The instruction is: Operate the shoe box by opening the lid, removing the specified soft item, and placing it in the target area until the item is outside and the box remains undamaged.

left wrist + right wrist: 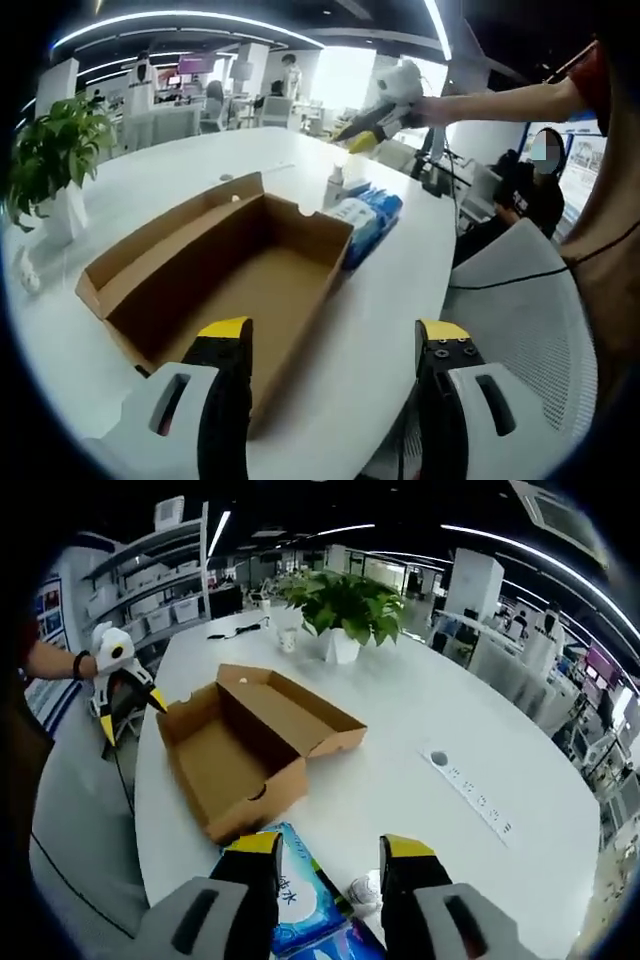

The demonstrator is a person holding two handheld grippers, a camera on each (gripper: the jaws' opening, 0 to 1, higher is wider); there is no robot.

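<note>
Nearest the lens in the left gripper view, the left hand-held gripper (335,345), yellow-tipped jaws spread wide with nothing between them, poised over the near edge of the round white table (385,300). Just beyond, the cardboard shoe box (225,275), lid folded back toward the far side, interior bare and brown, one long wall running toward the near edge. Beside the box's far right corner, touching or nearly so, blue-and-white soft tissue packs (368,220), outside the box and lying flat on the table, with a small white bottle (334,186) just behind them. Near the left edge of the table, a potted plant (55,155) in a white pot. Held above the far right part of the table on an outstretched arm, the right hand-held gripper (365,128), jaws apart and empty. In the right gripper view, the right hand-held gripper (330,858) again with jaws parted, gripping nothing, hovering over the tissue packs (300,895) and a small white object (364,890) at the near edge of the table (420,710). Further in, the open shoe box (245,745), lid flap lying outward, empty. Beyond the left edge, the left hand-held gripper (128,712), held in a hand, jaws apart. Toward the far edge, the potted plant (345,610); toward the right edge, a white power strip (470,785) lying flat.
</note>
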